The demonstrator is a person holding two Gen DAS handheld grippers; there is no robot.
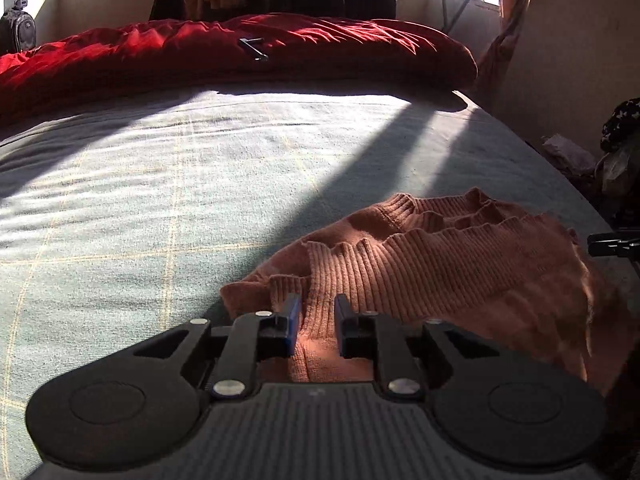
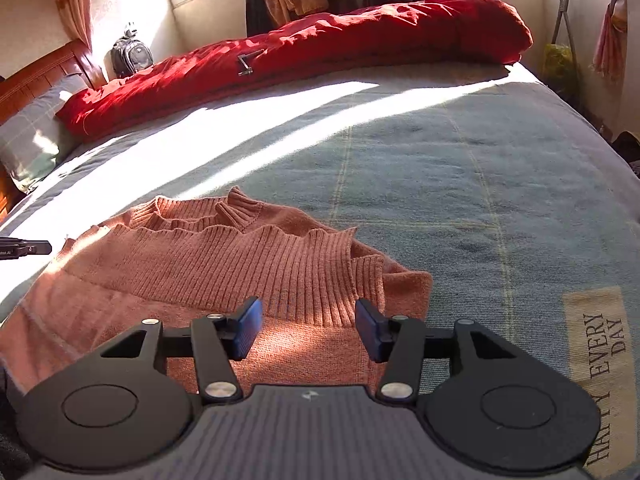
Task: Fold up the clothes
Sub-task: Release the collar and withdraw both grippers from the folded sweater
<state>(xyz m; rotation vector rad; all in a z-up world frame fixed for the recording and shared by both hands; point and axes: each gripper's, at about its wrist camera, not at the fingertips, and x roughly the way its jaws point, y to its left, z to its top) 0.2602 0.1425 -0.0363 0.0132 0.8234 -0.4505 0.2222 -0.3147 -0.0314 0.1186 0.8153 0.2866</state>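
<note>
The left claw (image 1: pixel 317 330) is being held low and pointed forward, with its two fingers (image 1: pixel 289 330) standing a little apart, so that only a narrow gap is being left between them. The right claw (image 2: pixel 308 330) is being held low as well, and its fingers (image 2: pixel 247 330) are being kept widely apart. Nothing is being gripped between either pair.
</note>
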